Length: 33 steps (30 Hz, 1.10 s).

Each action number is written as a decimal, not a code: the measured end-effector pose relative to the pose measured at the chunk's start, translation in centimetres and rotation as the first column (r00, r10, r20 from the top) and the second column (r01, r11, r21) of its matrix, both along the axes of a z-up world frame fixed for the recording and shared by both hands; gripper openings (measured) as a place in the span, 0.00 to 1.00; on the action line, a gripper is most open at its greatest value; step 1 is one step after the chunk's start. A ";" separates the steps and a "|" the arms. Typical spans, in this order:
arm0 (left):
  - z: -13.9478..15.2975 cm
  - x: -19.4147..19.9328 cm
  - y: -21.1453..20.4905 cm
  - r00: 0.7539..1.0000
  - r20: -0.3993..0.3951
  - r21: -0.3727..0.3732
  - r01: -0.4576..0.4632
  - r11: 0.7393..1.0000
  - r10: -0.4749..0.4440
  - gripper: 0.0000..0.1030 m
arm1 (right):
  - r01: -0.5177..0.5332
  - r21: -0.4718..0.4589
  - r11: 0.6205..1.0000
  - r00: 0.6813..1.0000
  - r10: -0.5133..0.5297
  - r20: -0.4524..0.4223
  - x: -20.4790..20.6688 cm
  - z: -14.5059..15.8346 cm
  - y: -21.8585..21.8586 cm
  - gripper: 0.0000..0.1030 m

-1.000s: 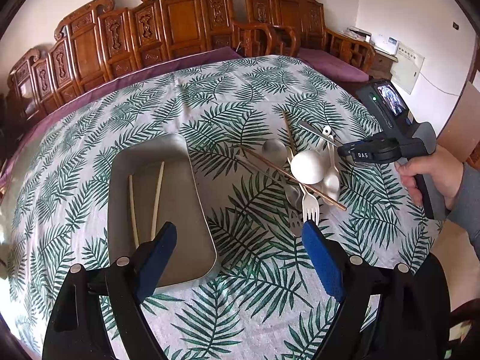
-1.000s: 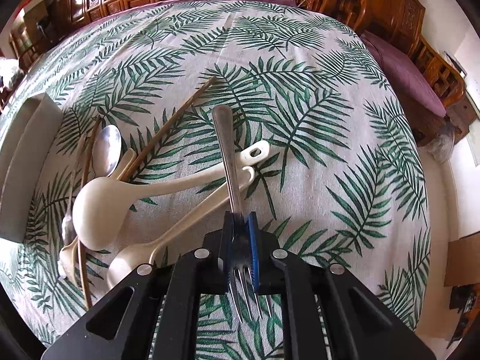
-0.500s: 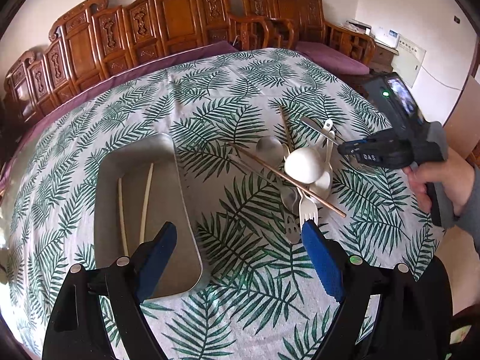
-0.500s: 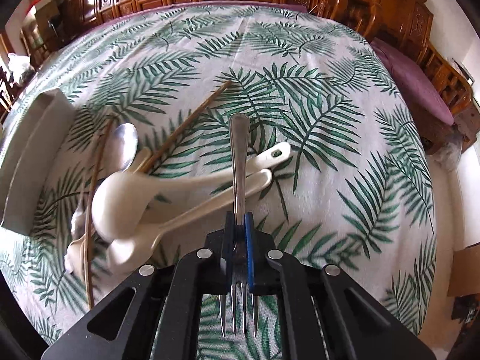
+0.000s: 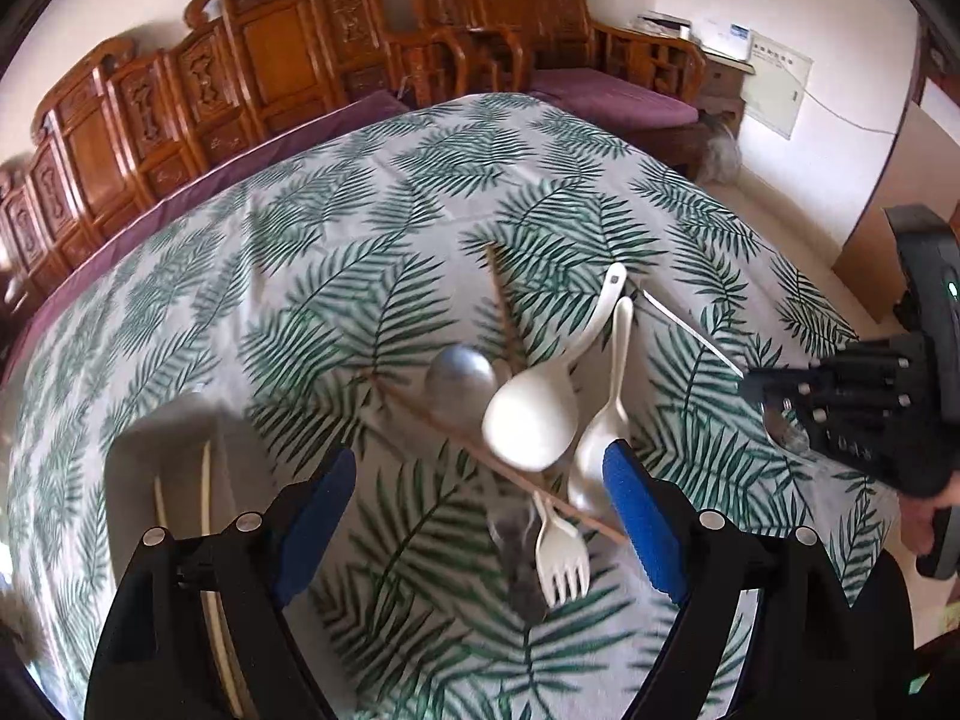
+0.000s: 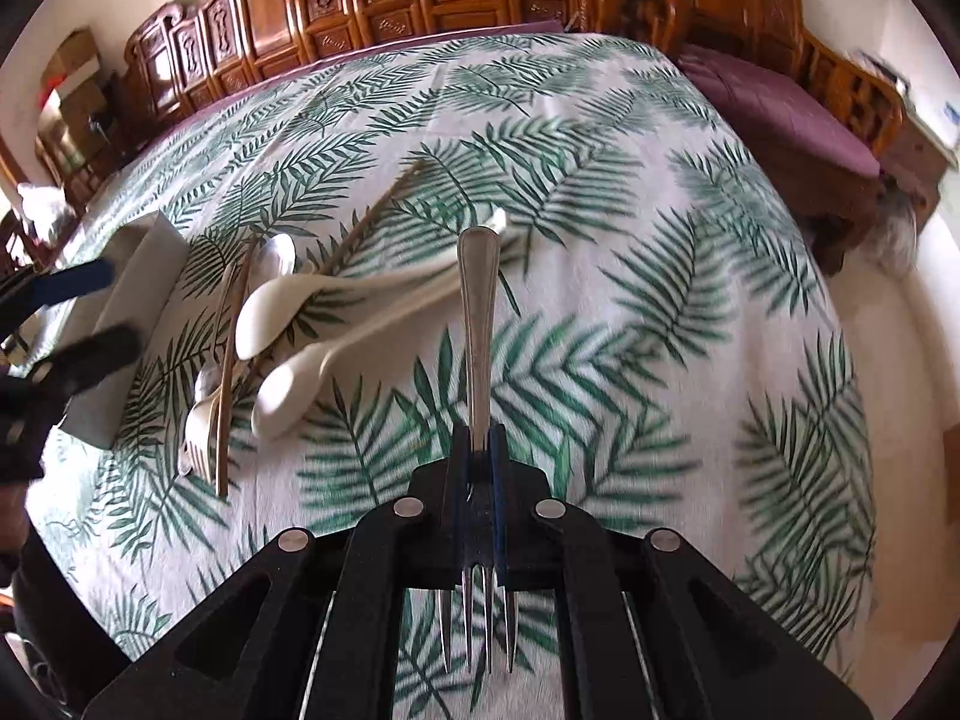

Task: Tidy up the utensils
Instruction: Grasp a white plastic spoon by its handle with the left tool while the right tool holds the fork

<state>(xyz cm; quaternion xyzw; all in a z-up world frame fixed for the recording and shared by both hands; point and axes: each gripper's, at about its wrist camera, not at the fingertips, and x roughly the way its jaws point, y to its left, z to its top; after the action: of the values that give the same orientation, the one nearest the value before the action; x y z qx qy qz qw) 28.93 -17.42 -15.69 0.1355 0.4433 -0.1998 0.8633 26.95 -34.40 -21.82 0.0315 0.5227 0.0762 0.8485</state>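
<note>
1. Right gripper (image 6: 478, 450): jaws closed on a metal fork (image 6: 477, 324). Handle points forward, away from the camera; tines stick out back toward it, below the pads. The fork is held clear of the tablecloth (image 6: 660, 240).
2. Left gripper (image 5: 480, 498): jaws wide apart, nothing between them, hovering over the table.
3. Utensil pile, centre of the table: large white ladle (image 5: 531, 414), a white spoon (image 5: 600, 438) just beside it, a white plastic fork (image 5: 561, 558), a metal spoon (image 5: 459, 378), and brown chopsticks (image 5: 480, 450) crossing under the ladle. Items overlap and touch one another.
4. Metal tray (image 5: 144, 450): at the left of the pile, apart from it. Two pale chopsticks (image 5: 206, 492) lie inside, roughly parallel. Near end of the tray is hidden behind the left gripper.
5. Carved wooden chairs (image 5: 270, 60) line the far side of the table.
6. Both views are somewhat motion-blurred.
</note>
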 end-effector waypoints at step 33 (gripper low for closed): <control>-5.3 6.3 -8.8 0.965 -0.202 0.221 0.214 0.952 -0.170 0.08 | 0.005 0.036 0.999 1.000 -0.005 0.015 -1.5 -2.1 -2.3 0.08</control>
<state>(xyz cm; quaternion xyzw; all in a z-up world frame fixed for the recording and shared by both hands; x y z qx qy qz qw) 35.28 -26.24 -21.04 0.2632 0.5251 -0.2393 0.7731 25.43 -36.73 -23.93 0.0476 0.5147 0.0837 0.8520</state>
